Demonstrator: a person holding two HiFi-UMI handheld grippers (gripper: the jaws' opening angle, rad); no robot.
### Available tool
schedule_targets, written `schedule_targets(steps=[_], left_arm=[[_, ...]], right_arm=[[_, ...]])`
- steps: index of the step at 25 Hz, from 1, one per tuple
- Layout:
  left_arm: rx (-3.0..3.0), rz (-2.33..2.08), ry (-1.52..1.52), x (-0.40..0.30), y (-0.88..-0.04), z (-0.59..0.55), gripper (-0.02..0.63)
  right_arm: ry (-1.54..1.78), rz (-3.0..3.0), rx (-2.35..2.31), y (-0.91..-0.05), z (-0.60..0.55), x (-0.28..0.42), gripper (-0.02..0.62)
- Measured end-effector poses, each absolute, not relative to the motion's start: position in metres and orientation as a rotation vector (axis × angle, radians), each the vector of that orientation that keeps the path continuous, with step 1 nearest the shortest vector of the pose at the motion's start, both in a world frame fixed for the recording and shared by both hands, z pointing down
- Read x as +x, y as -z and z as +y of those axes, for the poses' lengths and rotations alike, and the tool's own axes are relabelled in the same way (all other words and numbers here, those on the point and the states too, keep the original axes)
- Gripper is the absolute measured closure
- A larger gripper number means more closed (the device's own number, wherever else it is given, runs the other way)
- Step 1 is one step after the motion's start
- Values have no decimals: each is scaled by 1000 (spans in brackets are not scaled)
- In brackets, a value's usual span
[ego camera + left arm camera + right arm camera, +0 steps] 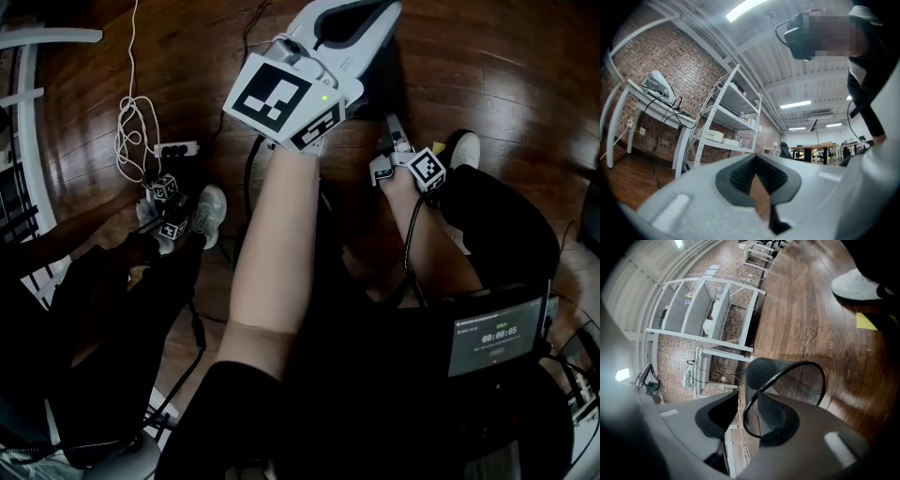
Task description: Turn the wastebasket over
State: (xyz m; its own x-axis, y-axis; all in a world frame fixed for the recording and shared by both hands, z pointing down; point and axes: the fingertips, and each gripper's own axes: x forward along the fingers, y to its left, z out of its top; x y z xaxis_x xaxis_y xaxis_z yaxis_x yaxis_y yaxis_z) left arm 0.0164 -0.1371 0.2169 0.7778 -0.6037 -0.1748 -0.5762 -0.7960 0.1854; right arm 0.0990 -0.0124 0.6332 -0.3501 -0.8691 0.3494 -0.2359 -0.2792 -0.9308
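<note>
With the right gripper [747,398] jaws open astride the wastebasket [787,376] rim and the left gripper [755,160] jaws shut empty, we seat the rim deep before clamping.

A small screen [497,336] at the lower right of the head view shows a timer that reads about 00:00:05; the fine line above the digits is too small to read. The near cube [281,98] and the far cube [427,171] bear black-and-white square code markers, no letters.

place: open lab workshop | signs: red brick wall [670,61], white metal shelving rack [726,112], dark wooden plank floor [506,66], ceiling strip lights [795,104]
</note>
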Motion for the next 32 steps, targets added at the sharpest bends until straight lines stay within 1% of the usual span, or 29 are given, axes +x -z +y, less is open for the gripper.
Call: schedule_targets(steps=[2,4,8,19,29,30,31,32], left_arm=[[2845,-937,349,23,-213,-138,606],[2847,-928,353,27,-213,-141,606],[2837,-934,378,28,-212,-146,606],[2799,-945,423,23,-207,-148,604],[2780,-956,467,20,-189,-150,606],[2779,-957,470,18,-191,-150,604],[2780,-958,470,16,-194,-149,605],[2780,-959,467,14,-198,-148,606]], right_arm=[[1665,1467,-1342,-637,-14,98,488],[1654,1454,-1305,-643,-18,98,486],[1650,1465,-1269,-643,-18,95,456],[1688,1451,-1289,-647,-5,87,456],[1715,1427,-1287,-652,-39,76,405],[1708,1418,-1279,-655,-44,74,410],[1697,1406,-1272,-657,-48,72,436],[1685,1394,-1267,-659,-52,71,488]])
